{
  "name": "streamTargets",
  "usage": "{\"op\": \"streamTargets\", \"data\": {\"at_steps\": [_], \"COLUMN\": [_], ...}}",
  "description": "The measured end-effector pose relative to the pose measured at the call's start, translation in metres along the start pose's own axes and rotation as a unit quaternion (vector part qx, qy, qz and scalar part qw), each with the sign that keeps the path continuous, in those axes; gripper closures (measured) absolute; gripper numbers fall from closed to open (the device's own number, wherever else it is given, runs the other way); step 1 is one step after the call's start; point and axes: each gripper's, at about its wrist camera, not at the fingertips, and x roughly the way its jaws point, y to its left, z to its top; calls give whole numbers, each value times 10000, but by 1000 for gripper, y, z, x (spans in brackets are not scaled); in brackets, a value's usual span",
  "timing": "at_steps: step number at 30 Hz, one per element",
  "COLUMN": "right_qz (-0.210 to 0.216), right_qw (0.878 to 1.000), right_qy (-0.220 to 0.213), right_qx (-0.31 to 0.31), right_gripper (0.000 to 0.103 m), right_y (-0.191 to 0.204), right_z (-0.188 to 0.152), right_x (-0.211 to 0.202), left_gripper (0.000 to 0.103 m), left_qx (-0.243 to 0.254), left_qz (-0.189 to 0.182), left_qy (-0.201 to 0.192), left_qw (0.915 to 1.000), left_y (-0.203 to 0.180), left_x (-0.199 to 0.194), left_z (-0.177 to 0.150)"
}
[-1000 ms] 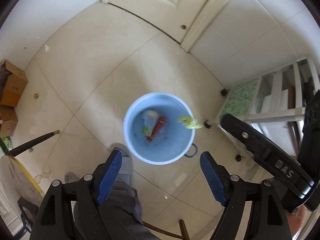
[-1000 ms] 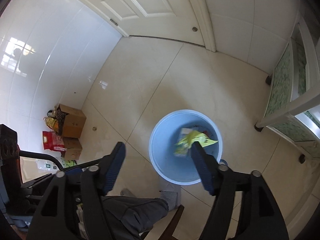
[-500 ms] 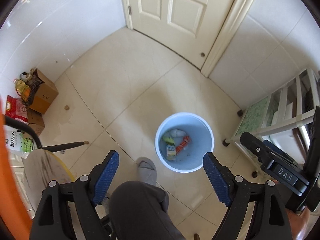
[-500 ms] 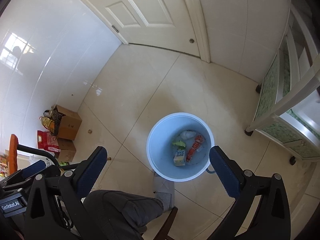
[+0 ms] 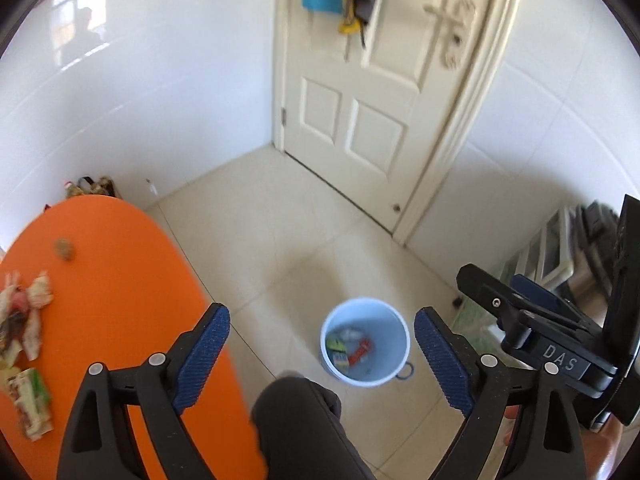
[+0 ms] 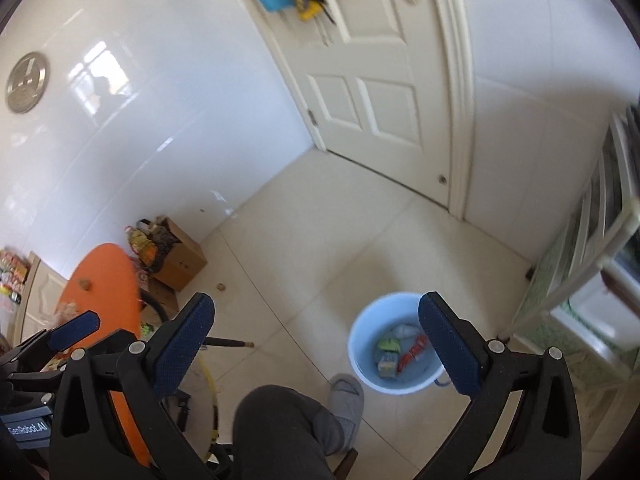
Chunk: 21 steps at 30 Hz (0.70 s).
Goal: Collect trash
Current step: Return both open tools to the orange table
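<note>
Hands held high, I point both tools down at a slant toward the floor. My left hand-held gripper (image 5: 322, 330) has its blue-padded jaws opening, with nothing between them but the view of the floor. My right hand-held gripper (image 6: 316, 324) stands spread wide and grips nothing either; in the left wrist view it shows at the right edge, beside the left one. My knee in dark trousers (image 6: 280, 424) sits below both, and my foot in a grey slipper (image 6: 346, 398) rests on the tiles just beside the bucket.

That pale blue bucket (image 5: 394, 374) stands on the floor ahead of me. Inside lie a green-and-yellow carton (image 6: 387, 362), a red wrapper (image 6: 414, 350), a yellow-green scrap and something white and crumpled.

To my left is the orange bench (image 5: 112, 280). Crumpled wrappers (image 5: 24, 316) lie near its left edge, a green-and-white packet (image 5: 30, 400) nearer to me, and a small brown lump (image 5: 64, 249) farther off.

Cream tiles (image 5: 280, 240) cover the floor and glossy white tiles the walls. A white panelled door (image 5: 376, 100) stands shut ahead, with a blue cloth and other things hanging on it. A cardboard box (image 6: 180, 262) stuffed with bags sits by the wall, and a white shelf unit (image 6: 600, 240) stands to the right.
</note>
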Motion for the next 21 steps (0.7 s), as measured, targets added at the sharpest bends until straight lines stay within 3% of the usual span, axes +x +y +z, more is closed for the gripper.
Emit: {"op": "streamTargets", "data": {"at_steps": [5,9,16,21], "right_qz": [369,688,1271,1635], "right_qw": [9976,9923,9754,9596], "right_qy": [-361,-586,-846,-930], "right_qx": [-460,-846,-1589,-2093], "right_gripper": [0,0,0,0], "right_y": [66,116,206,257], "right_z": [5,3,-11,-27], "right_x": [-35,-57,-86,-100], "left_gripper": [7,7,6,6], "left_qx": [-308,-634,-1241,-1617], "left_qz": [312,711,1315,1686], "left_qy": [-686,-1140,-1714,-1973], "left_qw": [9967,9889,9685,9521], "left_y": [44,77,120,132], "left_x": [-77,-132,-218,-256], "left_z": [-28,-55,-116,-167]}}
